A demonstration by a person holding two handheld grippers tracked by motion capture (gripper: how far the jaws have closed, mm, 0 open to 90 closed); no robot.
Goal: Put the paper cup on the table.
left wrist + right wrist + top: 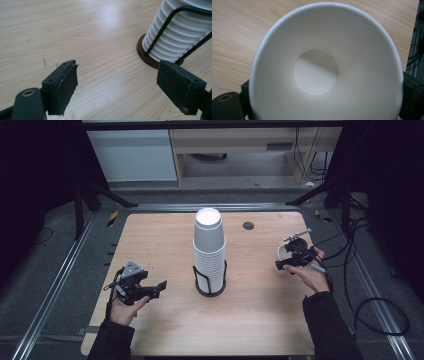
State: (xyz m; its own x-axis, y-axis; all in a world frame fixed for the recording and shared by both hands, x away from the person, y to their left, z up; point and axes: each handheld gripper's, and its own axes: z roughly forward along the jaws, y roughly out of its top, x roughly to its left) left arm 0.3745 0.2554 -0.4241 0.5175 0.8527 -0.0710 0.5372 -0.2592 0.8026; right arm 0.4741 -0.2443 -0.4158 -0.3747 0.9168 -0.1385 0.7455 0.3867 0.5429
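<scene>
A big wooden table (165, 235) takes up the middle of the high view. A tall stack of white cups (209, 251) stands in a black wire holder (210, 285) at its center. At the right, the right gripper (290, 262) pinches one paper cup (324, 67) between its jaws. At the lower left, the left gripper (150, 290) has jaws spread wide, holding nothing.
</scene>
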